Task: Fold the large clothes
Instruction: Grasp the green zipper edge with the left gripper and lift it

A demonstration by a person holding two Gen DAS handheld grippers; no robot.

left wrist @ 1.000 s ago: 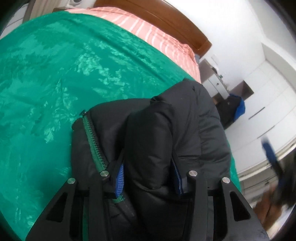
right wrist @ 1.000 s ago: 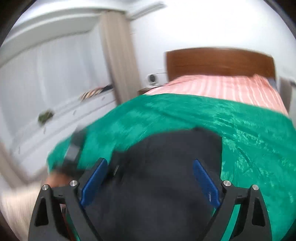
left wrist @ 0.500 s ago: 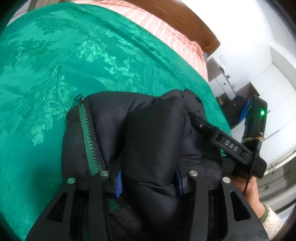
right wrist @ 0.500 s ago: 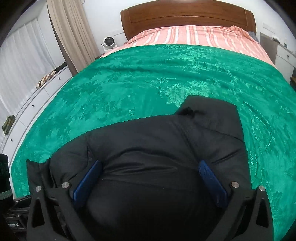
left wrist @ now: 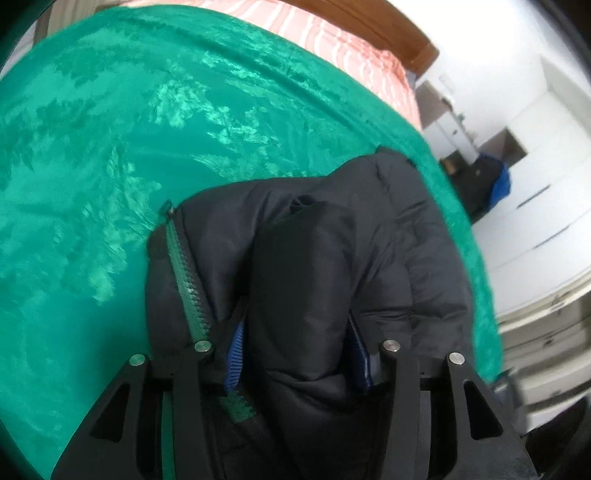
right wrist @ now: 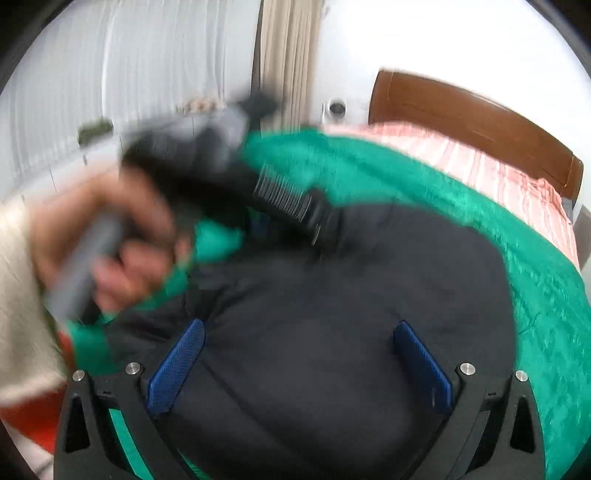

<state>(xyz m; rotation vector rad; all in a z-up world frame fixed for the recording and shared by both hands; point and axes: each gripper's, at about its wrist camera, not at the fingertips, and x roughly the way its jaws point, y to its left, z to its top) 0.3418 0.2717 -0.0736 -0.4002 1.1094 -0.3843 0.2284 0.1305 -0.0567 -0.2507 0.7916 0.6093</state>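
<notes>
A black puffy jacket (left wrist: 406, 240) with a green zip (left wrist: 188, 280) lies bunched on the green bedspread (left wrist: 110, 147) near the bed's right edge. My left gripper (left wrist: 297, 350) has a thick fold of the jacket between its blue pads (left wrist: 234, 354); its jaws are opening, but the pads still press on the fold. In the blurred right wrist view, my right gripper (right wrist: 299, 365) stands wide open low over the jacket (right wrist: 369, 277), whose bulk lies between the pads without being pinched. A hand (right wrist: 110, 240) holds the left gripper (right wrist: 325, 229) at the jacket's far-left side.
The green bedspread (right wrist: 535, 295) covers most of the bed, with a pink striped sheet (left wrist: 332, 33) and a wooden headboard (right wrist: 461, 114) beyond. White cabinets (left wrist: 535, 221) and a dark bag with blue (left wrist: 495, 181) stand right of the bed. Curtains (right wrist: 288, 55) hang on the left.
The right gripper has left the left wrist view and swung low over the jacket, its view rolled and blurred. The hand with the left gripper now shows there. The left pads stand slightly wider.
</notes>
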